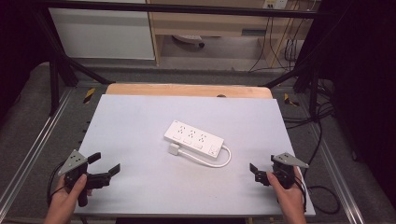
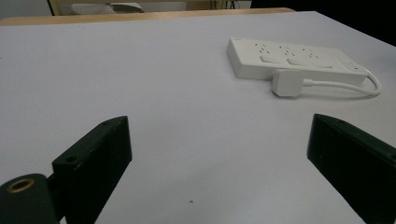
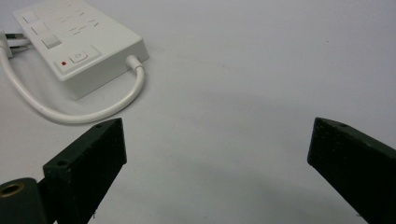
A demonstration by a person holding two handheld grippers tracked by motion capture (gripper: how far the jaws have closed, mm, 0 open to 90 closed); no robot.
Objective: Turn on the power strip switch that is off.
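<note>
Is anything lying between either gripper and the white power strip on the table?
Nothing visible does. Bare grey table top lies between the left gripper and the power strip, and between the right gripper and the strip. Its plug and looped cable lie at the strip's near side. Both grippers stand open and empty.

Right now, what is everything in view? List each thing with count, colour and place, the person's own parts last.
power strip: one, white, flat near the middle of the table, apart from both claws.
plug: one, white, lying beside the power strip's near long side.
cord: one, white, looping from the power strip's right end back to the plug.
table: one, pale grey top with a wooden edge at the far side.
left claw: one, black, near-left part of the table, jaws open, holding nothing.
right claw: one, black, near-right part of the table, jaws open, holding nothing.
hands: two, at the near edge, each gripping a claw.
</note>
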